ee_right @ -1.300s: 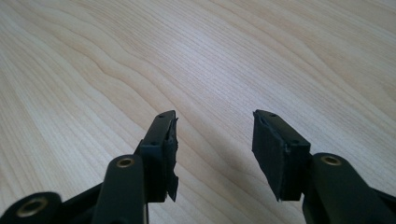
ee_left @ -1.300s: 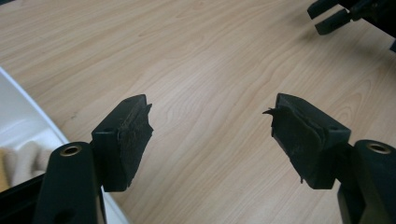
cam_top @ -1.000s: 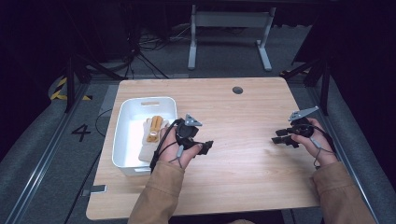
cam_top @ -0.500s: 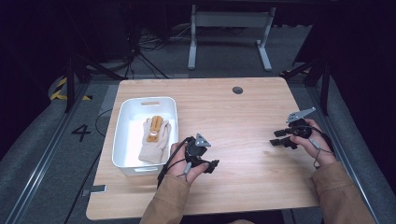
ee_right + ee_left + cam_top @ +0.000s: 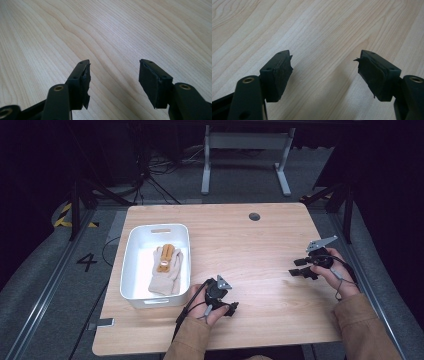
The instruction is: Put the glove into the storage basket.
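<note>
A beige and orange glove (image 5: 166,268) lies in the white tub (image 5: 131,265) at the table's left. My left gripper (image 5: 232,308) rests low over the wood near the front edge, just right of the tub, pointing right; in the left gripper view its jaws stand apart with bare wood between them (image 5: 324,72). My right gripper (image 5: 299,268) hovers at the table's right side, pointing left. Its jaws have just been opening, and the right gripper view has only wood grain between them (image 5: 113,80).
The wooden table (image 5: 235,245) has a round cable hole (image 5: 254,216) near its far edge. A table frame (image 5: 245,150) and cables stand on the dark floor behind. Black rails run along both sides of the table.
My left hand has come down and back from beside the tub toward the front edge. The right gripper has stayed in place and its jaws stand a little wider.
</note>
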